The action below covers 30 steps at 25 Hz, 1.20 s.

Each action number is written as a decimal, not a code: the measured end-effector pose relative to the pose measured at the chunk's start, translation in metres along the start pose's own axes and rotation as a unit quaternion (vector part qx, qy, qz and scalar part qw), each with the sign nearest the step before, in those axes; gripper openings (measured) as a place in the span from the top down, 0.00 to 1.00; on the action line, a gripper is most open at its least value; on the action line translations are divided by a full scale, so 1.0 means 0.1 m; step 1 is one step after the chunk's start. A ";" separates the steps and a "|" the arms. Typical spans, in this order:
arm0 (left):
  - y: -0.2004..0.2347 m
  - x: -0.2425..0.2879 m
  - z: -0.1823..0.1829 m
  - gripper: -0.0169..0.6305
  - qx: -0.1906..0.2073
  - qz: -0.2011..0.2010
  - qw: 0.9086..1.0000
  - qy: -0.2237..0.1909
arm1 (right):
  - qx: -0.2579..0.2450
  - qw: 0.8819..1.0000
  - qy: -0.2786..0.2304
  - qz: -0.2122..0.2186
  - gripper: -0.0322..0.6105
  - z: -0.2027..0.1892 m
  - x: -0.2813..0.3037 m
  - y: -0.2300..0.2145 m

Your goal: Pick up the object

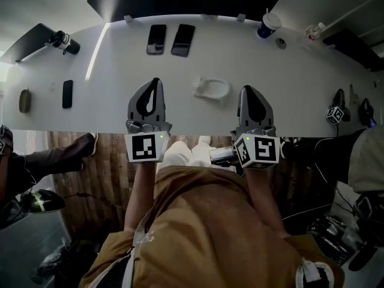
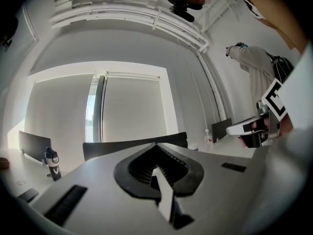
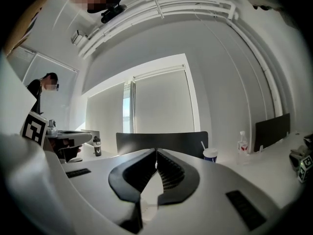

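A small white moulded object (image 1: 211, 89) lies on the white table (image 1: 288, 83), a little beyond and between my two grippers. Left of it, my left gripper (image 1: 155, 81) reaches over the table's near edge, its jaws shut with nothing in them; its tips meet in the left gripper view (image 2: 156, 144). To the object's right, my right gripper (image 1: 248, 89) also pokes over the near edge, shut and empty, with the tips closed together (image 3: 156, 150). Neither gripper touches the object, which the jaws hide in both gripper views.
Two dark phones (image 1: 170, 39) lie farther back, a lidded cup (image 1: 268, 24) at back right (image 3: 210, 154). Another phone (image 1: 67, 93) and a brown item (image 1: 24, 100) sit at left. A dark chair (image 3: 161, 138) stands behind the table. A spare marker cube (image 1: 337, 114) rests at right.
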<state>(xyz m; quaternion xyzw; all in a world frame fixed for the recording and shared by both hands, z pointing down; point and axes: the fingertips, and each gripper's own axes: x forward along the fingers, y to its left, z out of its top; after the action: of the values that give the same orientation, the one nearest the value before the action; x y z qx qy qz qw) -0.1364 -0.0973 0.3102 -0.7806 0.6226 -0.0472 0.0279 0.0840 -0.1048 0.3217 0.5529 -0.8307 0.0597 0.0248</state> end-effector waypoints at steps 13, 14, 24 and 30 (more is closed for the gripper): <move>0.22 0.41 -0.10 0.96 -0.007 -0.026 1.000 0.017 | 0.048 0.998 0.012 -0.031 0.94 -0.08 0.30 0.02; 0.24 0.44 -0.12 0.96 -0.005 -0.027 0.999 0.018 | 0.052 0.998 0.014 -0.031 0.94 -0.11 0.32 0.03; 0.21 0.56 -0.51 0.96 -0.008 -0.049 0.998 0.049 | 0.093 0.994 0.045 -0.041 0.94 -0.46 0.47 0.04; 0.25 0.54 -0.74 0.96 -0.023 -0.049 0.996 0.075 | 0.134 0.987 0.062 -0.062 0.94 -0.69 0.51 -0.04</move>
<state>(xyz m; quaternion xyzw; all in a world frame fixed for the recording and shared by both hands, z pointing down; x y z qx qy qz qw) -0.1565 -0.1547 0.3835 -0.8047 0.5851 -0.0924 -0.0386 0.0658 -0.1445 0.3960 0.5973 -0.7760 0.2028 0.0058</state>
